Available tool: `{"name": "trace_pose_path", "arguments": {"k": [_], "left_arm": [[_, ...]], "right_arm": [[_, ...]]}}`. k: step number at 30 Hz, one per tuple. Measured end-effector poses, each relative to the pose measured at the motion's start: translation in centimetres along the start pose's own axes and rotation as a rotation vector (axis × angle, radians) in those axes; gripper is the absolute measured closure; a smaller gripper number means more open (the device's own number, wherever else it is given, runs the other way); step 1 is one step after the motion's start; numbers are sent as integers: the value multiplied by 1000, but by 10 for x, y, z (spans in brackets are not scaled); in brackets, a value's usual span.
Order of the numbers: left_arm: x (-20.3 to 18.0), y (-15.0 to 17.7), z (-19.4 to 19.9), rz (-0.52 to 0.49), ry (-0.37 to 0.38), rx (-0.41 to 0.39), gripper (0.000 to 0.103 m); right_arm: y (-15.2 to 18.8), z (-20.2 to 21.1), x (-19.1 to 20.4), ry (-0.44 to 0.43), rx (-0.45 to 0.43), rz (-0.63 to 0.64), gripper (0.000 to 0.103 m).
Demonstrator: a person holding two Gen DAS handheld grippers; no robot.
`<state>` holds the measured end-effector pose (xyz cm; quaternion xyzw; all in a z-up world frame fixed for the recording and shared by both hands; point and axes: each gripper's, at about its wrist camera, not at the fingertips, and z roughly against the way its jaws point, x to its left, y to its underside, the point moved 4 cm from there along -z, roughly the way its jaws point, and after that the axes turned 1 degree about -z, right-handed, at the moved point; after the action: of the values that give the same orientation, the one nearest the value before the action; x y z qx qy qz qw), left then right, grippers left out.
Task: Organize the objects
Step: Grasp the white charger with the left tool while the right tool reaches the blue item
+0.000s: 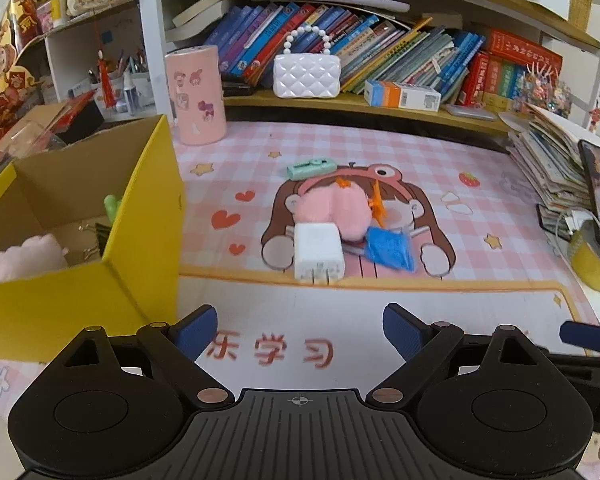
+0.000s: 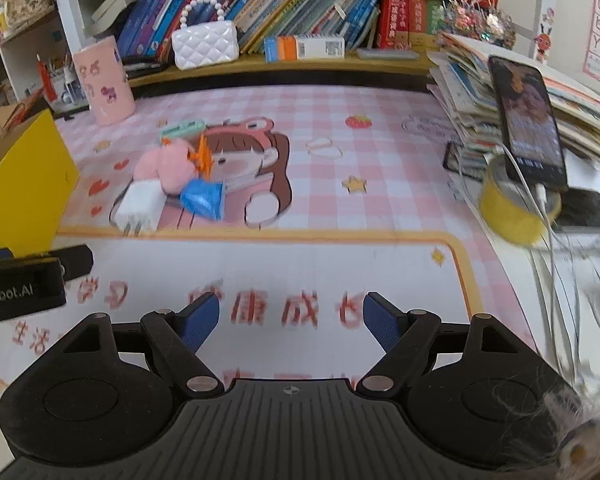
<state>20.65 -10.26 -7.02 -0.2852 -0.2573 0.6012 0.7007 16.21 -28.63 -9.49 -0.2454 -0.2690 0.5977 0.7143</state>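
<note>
Sorting partway: plush [image 1: 24,256] already in yellow box [image 1: 140,216]; charger [image 1: 318,254], blue packet [image 1: 390,248] remain on bench; both hand-held grippers [image 1: 296,332] [image 2: 290,318] released, empty

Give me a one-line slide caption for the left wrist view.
Open left hand-held gripper faces white charger, pink plush and blue packet; yellow box at left.

Small pile mid-mat: white charger [image 1: 318,254] lies flat, prongs toward us, touching the pink plush [image 1: 332,208] behind it. Blue packet [image 1: 390,248] just right, orange clip [image 1: 376,206] above, mint gadget [image 1: 310,167] at the back. Yellow box [image 1: 140,216] stands open left.
</note>
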Motion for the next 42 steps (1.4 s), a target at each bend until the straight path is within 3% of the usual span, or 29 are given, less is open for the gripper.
{"name": "trace_pose_path", "arguments": {"k": [9,18,24,26,28,30,32,35,42], "left_arm": [[-8,-25,-35,-7,-43,-10,16],[-14,-39,-86,12,-13,58,24],[-15,-37,-114,7,-37,120,24],[-13,-36,-119,6,-42,133,29],[-12,-34,-124,6,-31,156,45],[-11,-35,-123,6,-19,151,49],[-10,-35,-121,-5,-3,147,61],[0,-37,-117,38,-4,165,61],[24,-45,-82,138,-12,125,61]], "right_arm": [[-41,-31,-8,-42,-51,3,26],[-54,-62,-4,-77,-18,50,27],[-57,-73,-5,-91,4,74,27],[-56,-77,-5,-99,14,77,27],[-56,-80,-3,-111,21,83,27],[-55,-83,0,-122,28,89,27],[-54,-85,3,-135,34,97,27],[-52,-88,9,-156,45,119,27],[-56,-98,27,-221,40,159,27]]}}
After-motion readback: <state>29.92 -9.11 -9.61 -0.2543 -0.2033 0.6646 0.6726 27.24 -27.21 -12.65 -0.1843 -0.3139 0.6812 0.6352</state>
